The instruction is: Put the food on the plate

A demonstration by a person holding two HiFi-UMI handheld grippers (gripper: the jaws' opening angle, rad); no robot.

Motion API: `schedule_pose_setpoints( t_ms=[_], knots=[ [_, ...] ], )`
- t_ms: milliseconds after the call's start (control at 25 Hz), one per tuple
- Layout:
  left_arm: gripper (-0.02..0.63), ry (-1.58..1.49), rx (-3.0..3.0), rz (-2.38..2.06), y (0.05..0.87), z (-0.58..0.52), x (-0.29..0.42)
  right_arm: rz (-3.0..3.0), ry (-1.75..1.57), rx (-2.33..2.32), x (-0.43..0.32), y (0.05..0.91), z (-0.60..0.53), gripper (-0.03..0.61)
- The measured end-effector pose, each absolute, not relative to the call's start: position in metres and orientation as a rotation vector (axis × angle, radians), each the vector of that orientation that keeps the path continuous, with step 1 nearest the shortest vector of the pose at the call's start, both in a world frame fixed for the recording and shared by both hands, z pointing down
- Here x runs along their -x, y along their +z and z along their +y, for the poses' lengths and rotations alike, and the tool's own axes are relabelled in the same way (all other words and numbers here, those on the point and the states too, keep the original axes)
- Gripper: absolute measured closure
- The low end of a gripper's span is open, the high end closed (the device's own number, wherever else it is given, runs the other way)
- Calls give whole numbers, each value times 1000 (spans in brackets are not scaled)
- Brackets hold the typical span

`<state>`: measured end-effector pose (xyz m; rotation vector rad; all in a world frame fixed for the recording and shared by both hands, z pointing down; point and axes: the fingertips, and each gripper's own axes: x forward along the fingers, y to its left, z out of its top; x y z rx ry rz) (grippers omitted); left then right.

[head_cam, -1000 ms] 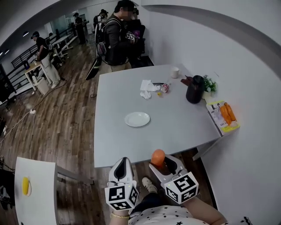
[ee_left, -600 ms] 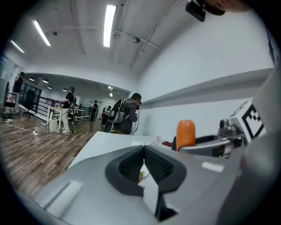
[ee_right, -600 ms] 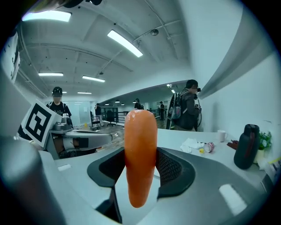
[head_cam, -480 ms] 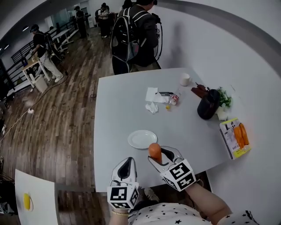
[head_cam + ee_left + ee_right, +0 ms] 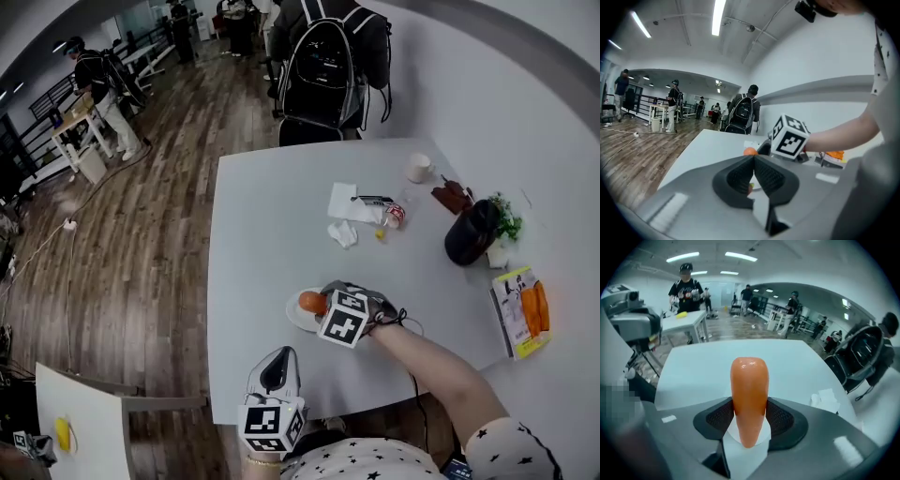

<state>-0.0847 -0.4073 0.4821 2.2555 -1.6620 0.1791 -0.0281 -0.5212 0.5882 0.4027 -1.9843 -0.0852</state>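
Observation:
A white plate (image 5: 296, 319) lies on the grey-white table (image 5: 262, 234), near its front. My right gripper (image 5: 321, 302) reaches over the plate, shut on an orange carrot-shaped piece of food (image 5: 310, 302). In the right gripper view the carrot (image 5: 749, 394) stands between both pads, with the plate (image 5: 766, 436) just beneath its lower end. I cannot tell whether it touches the plate. My left gripper (image 5: 277, 366) hovers at the table's front edge, shut and empty, its pads meeting in the left gripper view (image 5: 753, 172).
Farther back on the table lie crumpled tissues (image 5: 345, 202), a small bottle (image 5: 394, 214), a cup (image 5: 418, 168), a black jug (image 5: 471, 232) and a little plant (image 5: 506, 220). A packet of carrots (image 5: 525, 309) sits at the right edge. A person with a backpack (image 5: 328, 66) stands at the far side.
My right gripper carried the orange food forward from below the table's front edge to over the plate. The left gripper stayed shut near the front edge.

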Motion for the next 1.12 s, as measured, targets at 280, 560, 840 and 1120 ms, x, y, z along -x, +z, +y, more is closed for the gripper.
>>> schedule_pose_setpoints(
  t_ms=[280, 560, 840, 1120],
  knots=[
    [606, 194, -2227, -1682, 486, -413, 88, -1722, -99, -108, 49, 645, -530, 364],
    [606, 179, -2205, -1724, 482, -412, 97, -1667, -80, -54, 53, 664, -530, 362],
    [606, 189, -2185, -1749, 482, -412, 97, -1941, -97, -234, 56, 651, -528, 291],
    [606, 189, -2208, -1739, 475, -418, 86, -2421, 161, -701, 32, 554, -505, 301]
  ],
)
